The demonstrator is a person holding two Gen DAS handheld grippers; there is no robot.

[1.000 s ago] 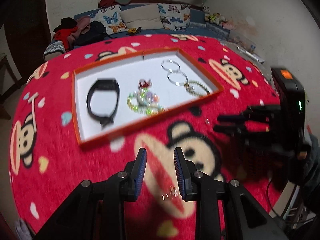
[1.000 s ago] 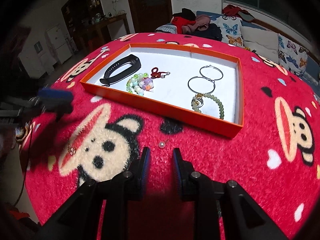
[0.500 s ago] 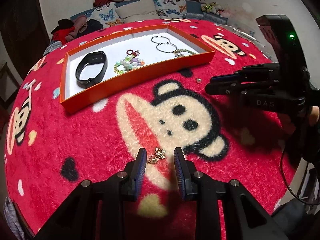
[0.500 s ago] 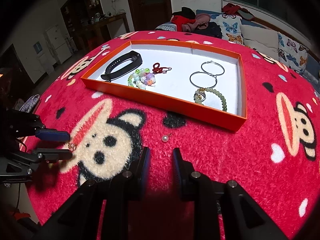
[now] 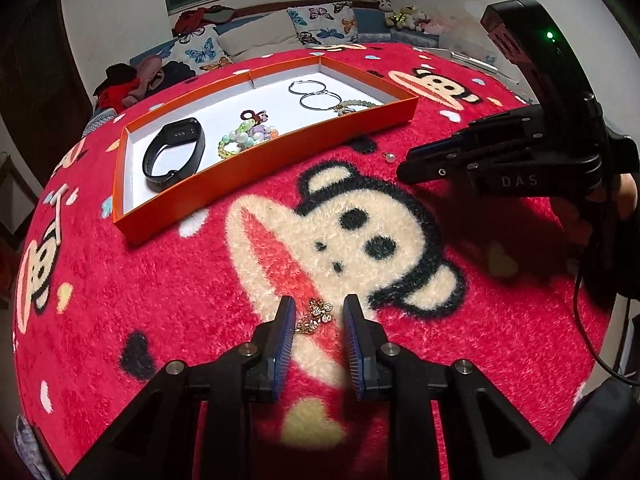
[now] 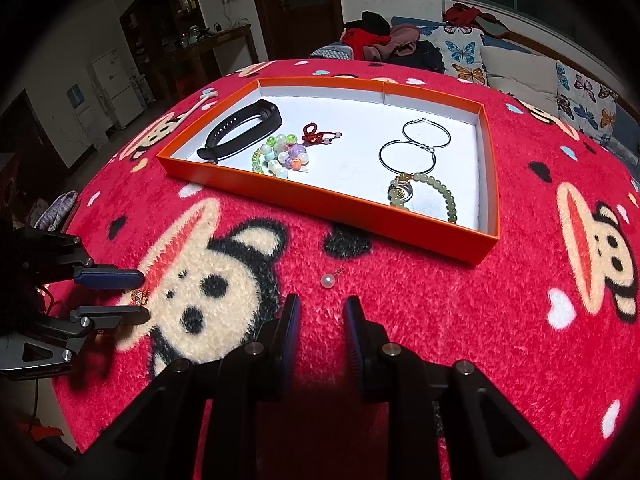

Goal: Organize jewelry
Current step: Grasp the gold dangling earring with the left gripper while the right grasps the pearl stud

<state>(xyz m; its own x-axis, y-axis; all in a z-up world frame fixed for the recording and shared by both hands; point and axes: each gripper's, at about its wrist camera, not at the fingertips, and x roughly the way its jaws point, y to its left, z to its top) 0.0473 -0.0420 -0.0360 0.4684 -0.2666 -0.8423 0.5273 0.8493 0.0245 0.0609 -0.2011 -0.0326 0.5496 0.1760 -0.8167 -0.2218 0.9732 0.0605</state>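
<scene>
In the left wrist view, the left gripper at lower centre is closing, its jaws either side of the gold brooch on the red blanket, pads not yet pressing. At upper left, the orange tray holds a black band and beads.

In the right wrist view, the right gripper at bottom centre stands slightly parted and empty, the pearl earring just above its tips.
</scene>
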